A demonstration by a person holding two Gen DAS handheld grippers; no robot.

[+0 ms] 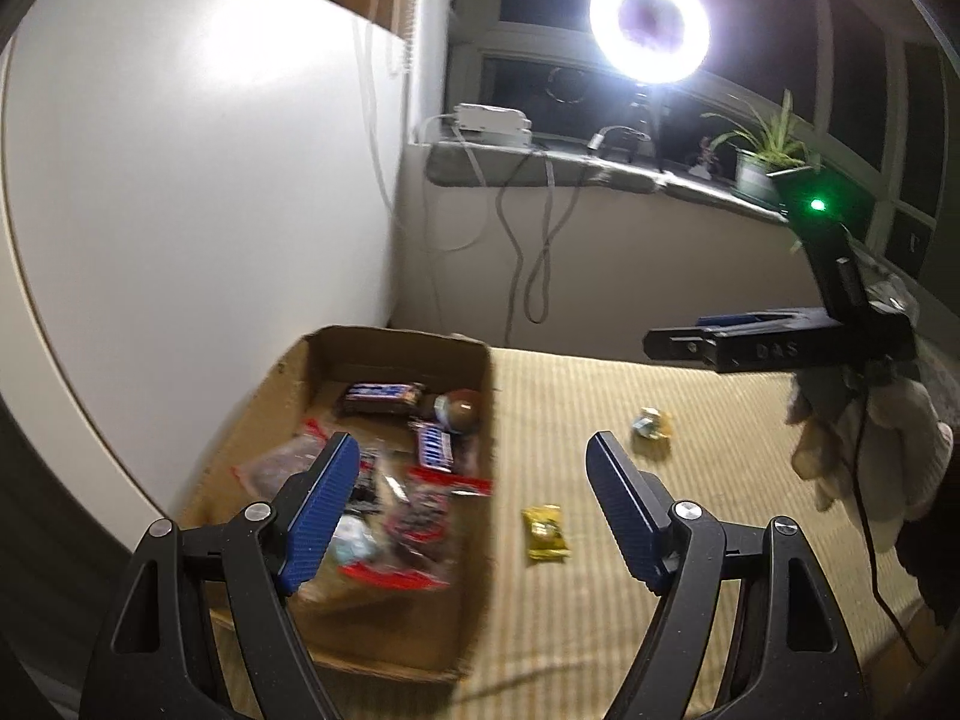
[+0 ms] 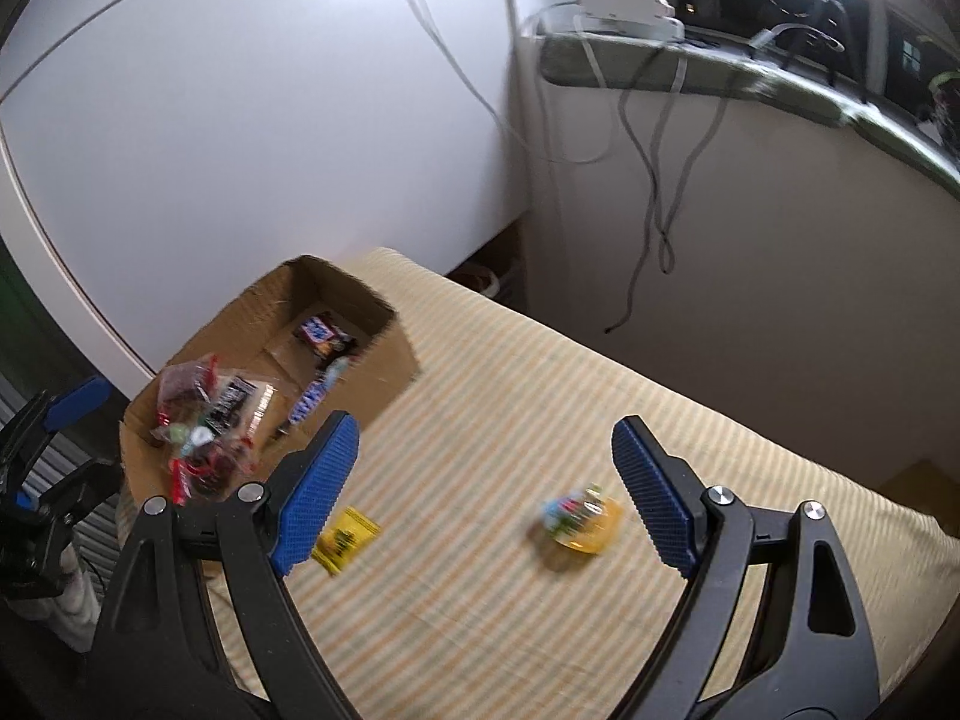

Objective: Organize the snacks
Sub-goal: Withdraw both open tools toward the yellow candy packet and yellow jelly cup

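Observation:
A cardboard box [image 1: 480, 618] [image 2: 390, 372] sits on the left of a striped cloth and holds several snack bars and red-edged candy bags [image 1: 420, 516] [image 2: 204, 420]. A yellow packet [image 1: 545, 534] [image 2: 345, 540] lies on the cloth just right of the box. A small yellow-and-blue wrapped snack [image 1: 651, 425] [image 2: 579, 519] lies farther right. My left gripper [image 1: 474, 510] is open and empty over the box's right wall. My right gripper [image 2: 486, 498] is open and empty above the cloth, the wrapped snack near its right finger. The right gripper shows in the left wrist view [image 1: 678, 343], apparently shut there.
The striped cloth [image 1: 600, 600] [image 2: 510, 630] covers the table. A white panel [image 1: 180, 180] stands behind the box. A windowsill [image 1: 540, 165] carries a ring light [image 1: 649, 24], a white device, a plant and hanging cables [image 2: 660, 180].

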